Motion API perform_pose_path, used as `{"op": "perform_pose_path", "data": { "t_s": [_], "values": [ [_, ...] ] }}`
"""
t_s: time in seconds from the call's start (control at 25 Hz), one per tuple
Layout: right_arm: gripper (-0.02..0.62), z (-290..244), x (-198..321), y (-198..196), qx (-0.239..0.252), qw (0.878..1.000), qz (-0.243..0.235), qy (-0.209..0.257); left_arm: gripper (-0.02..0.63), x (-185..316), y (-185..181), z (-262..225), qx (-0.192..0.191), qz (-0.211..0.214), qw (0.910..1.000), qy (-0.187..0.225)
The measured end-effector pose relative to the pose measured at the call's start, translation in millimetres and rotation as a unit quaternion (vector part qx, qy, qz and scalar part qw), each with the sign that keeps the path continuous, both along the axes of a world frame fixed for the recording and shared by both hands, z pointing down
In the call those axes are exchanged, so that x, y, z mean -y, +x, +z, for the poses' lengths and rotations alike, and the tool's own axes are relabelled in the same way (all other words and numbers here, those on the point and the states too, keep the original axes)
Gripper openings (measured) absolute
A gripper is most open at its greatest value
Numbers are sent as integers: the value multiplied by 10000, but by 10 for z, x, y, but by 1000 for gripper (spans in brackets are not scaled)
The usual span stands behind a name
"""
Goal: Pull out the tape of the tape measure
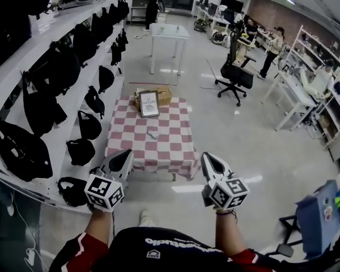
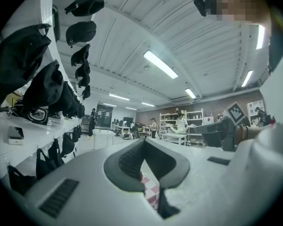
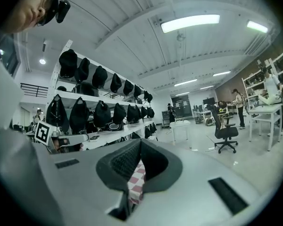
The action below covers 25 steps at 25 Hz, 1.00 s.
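Checkered table (image 1: 173, 152) bears one pale object (image 1: 153, 134), unidentifiably small.

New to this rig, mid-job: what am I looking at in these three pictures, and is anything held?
No robot: a person holds a two-jaw gripper in each hand. The head view looks down from the person's head onto the left gripper and right gripper, each bearing a marker cube. The other two pictures come from cameras riding on those grippers, looking along their jaws; both pairs are closed on nothing. Ahead stands a low table with a checked cover. On it: a framed sign, a box behind it, and a small pale object, possibly the tape measure, too small to be sure.
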State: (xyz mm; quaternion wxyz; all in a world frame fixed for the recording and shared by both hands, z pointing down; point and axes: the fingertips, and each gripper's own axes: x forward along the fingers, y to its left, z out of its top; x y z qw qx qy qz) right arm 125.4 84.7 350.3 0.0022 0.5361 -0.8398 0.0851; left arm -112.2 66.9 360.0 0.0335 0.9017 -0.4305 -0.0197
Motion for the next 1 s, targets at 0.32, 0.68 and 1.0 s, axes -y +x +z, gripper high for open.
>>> {"op": "perform_pose_path", "data": {
  "t_s": [0.32,0.68,1.0],
  "values": [
    [3,-7,677,-191,-37,10000,30,-76,5,695,-70,18,51,215,9998,-28],
    [3,58,1179,-344,-113,9996,205,-143,5,1224,-71,133,-8,508,9987,-9],
    [3,75,1392,-448,-240,9995,102,-188,5,1395,-84,178,-54,537,9985,-11]
  ]
}}
